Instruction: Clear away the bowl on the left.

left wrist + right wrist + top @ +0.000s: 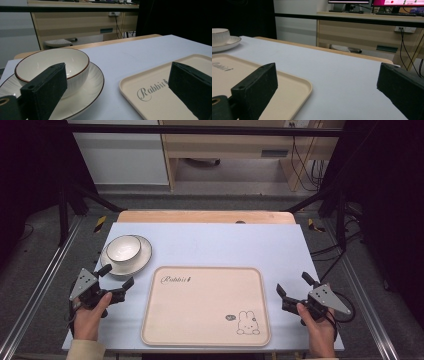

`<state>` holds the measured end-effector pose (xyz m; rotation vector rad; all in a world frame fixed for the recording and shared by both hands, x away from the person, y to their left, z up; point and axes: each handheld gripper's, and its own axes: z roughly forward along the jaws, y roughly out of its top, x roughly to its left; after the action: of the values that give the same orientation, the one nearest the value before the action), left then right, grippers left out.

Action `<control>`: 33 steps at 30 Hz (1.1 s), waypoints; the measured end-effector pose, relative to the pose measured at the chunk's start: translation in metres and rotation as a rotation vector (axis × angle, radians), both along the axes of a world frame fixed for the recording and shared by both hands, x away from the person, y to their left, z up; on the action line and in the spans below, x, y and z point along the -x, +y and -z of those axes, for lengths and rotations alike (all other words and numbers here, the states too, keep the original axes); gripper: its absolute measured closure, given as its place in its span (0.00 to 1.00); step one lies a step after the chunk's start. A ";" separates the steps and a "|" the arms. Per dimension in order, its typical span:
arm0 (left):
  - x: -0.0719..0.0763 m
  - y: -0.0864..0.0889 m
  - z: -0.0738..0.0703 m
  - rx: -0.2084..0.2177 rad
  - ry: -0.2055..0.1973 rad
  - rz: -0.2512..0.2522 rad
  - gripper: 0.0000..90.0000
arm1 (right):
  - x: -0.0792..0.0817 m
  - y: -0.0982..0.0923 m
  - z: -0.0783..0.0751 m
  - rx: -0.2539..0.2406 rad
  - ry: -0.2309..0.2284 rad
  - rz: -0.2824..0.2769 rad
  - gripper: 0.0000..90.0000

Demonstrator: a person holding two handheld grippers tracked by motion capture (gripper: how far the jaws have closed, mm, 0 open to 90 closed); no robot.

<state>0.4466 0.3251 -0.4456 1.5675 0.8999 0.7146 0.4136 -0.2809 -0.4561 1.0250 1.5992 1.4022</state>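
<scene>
Bowl [219,36] — cut off at left edge.

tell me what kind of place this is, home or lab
Most likely a lab or office recording station, not a home: a black frame surrounds the table, computer monitors sit on a desk behind, and loose cables hang by it.

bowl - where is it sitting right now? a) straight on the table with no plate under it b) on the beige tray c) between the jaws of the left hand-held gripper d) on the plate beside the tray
d: the bowl sits on the plate, which lies on the table left of and apart from the beige tray; the left hand-held gripper is open with nothing between its jaws.
</scene>
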 end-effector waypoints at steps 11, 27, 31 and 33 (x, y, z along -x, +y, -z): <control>-0.009 0.000 0.000 0.004 0.043 -0.009 0.03 | -0.002 0.010 0.001 0.040 0.001 -0.005 0.03; -0.079 0.016 -0.053 0.008 0.144 -0.079 0.06 | 0.004 0.026 -0.003 0.108 0.011 -0.022 0.04; -0.103 0.016 -0.059 -0.032 0.173 -0.081 0.07 | 0.004 0.030 -0.003 0.122 0.011 -0.029 0.04; -0.108 0.017 -0.060 -0.045 0.174 -0.091 0.08 | 0.004 0.030 -0.003 0.118 0.002 -0.045 0.04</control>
<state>0.5550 0.3420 -0.3861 1.6552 1.0959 0.6740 0.4097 -0.2505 -0.4530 0.9271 1.6939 1.3200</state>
